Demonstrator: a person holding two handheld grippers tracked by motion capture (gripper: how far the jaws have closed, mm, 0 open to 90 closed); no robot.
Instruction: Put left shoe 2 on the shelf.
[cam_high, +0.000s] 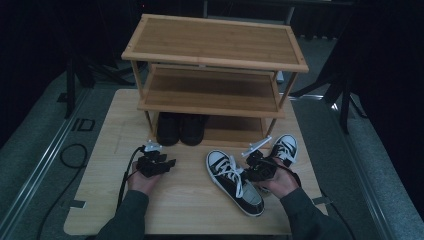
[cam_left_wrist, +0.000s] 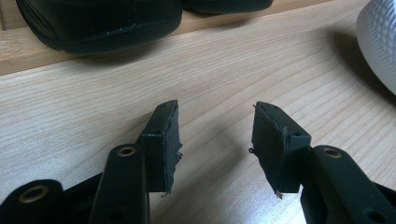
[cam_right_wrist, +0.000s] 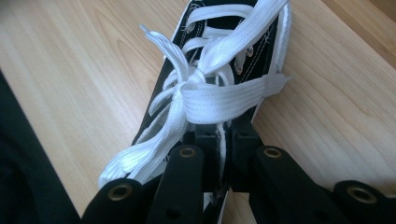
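Two black canvas sneakers with white laces lie on the wooden table (cam_high: 112, 135). One sneaker (cam_high: 235, 181) lies at centre right, its toe toward the rack. The other sneaker (cam_high: 285, 147) sits to its right, with my right gripper (cam_high: 264, 166) at its heel end. In the right gripper view, that gripper (cam_right_wrist: 224, 135) is shut on the edge of this sneaker (cam_right_wrist: 212, 95) just below the lace bow. My left gripper (cam_high: 167, 164) rests low at left, open and holding nothing (cam_left_wrist: 217, 135).
A three-shelf bamboo shoe rack (cam_high: 215, 45) stands at the back of the table. A pair of black shoes (cam_high: 180, 127) (cam_left_wrist: 98, 23) sits on its bottom shelf, just beyond the left gripper. The near sneaker's white toe cap (cam_left_wrist: 378, 42) is off to that gripper's right.
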